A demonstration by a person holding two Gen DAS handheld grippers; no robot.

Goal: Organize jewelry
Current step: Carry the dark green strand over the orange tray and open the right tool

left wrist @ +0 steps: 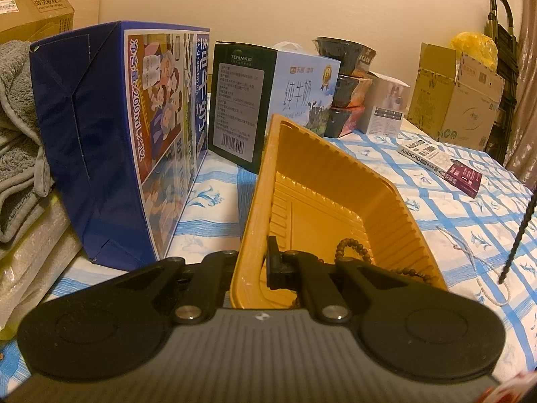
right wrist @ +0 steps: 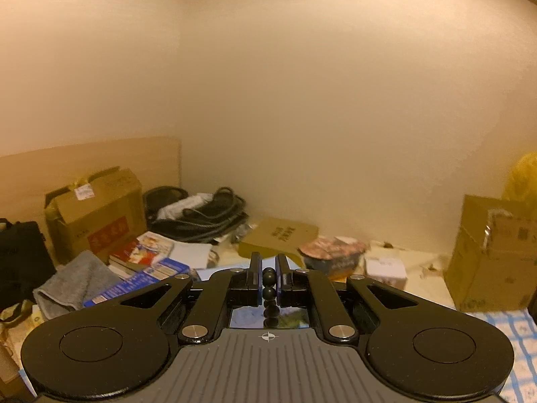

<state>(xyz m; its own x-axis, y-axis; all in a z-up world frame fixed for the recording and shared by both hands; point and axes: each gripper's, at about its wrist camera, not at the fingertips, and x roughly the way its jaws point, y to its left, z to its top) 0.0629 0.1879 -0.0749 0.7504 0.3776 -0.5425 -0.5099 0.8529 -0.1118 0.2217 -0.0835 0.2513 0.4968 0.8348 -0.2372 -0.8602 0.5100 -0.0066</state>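
Above: both grippers clamped, one on the tray, one on beads.
Left gripper (left wrist: 260,265) pinches the yellow tray (left wrist: 335,181) wall, brown beads (left wrist: 355,252) inside; right gripper (right wrist: 268,275), raised and near level, grips a black bead string (right wrist: 269,288). Blue carton (left wrist: 110,141) stands beside the tray.

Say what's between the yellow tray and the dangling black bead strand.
Left wrist view: a white cord necklace lies on the checked cloth, between the yellow tray and the black bead strand, touching neither.
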